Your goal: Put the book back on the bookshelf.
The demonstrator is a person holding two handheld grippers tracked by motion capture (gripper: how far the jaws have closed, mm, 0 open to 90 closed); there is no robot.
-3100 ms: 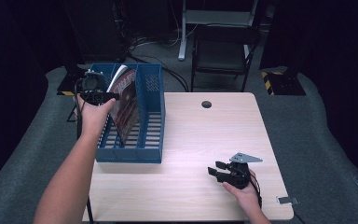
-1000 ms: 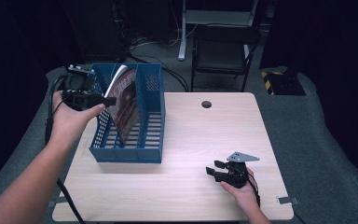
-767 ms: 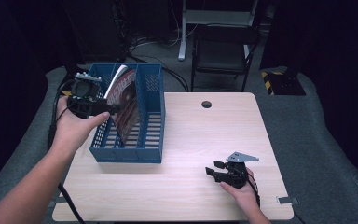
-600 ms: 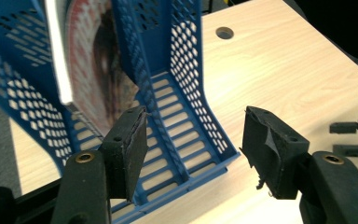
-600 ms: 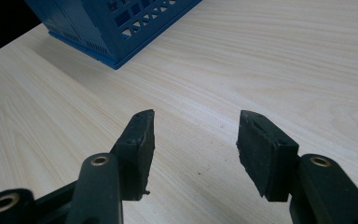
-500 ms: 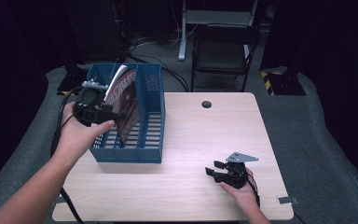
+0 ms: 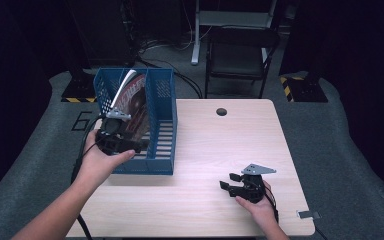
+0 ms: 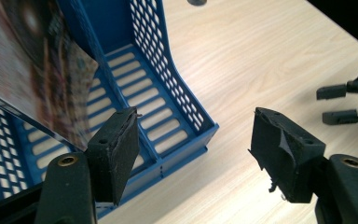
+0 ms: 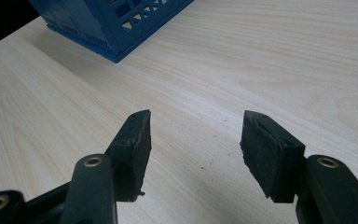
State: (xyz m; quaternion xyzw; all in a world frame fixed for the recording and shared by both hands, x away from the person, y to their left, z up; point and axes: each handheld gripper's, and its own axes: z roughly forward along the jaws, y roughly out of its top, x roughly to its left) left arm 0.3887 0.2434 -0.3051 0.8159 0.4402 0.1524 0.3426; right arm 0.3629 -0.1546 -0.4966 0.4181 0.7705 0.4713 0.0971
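Observation:
A blue slotted file rack [image 7: 163, 120] with two compartments stands at the table's left. A magazine [image 7: 133, 97] leans inside its left compartment. My left gripper [image 7: 137, 146] hovers low over the rack's near end, just in front of the magazine [image 8: 28, 70]. Its jaws have just been opening and stand open, gripping nothing; the rack's front corner [image 8: 200, 126] lies beyond the pads [image 8: 114, 151]. My right gripper [image 7: 226, 181] rests near the table's front right. Its jaws [image 9: 193, 149] have also just been opening, with only bare wood between them.
The light wooden table [image 7: 220, 145] has a round cable hole [image 7: 221, 111] at its far edge. A black chair [image 7: 237, 55] stands behind it, and grey floor surrounds it. The rack's corner [image 9: 112, 23] sits well left of my right gripper.
My left hand has dropped from beside the magazine's top and come toward the rack's near end. The magazine stays leaning in the rack. My right hand has kept still.

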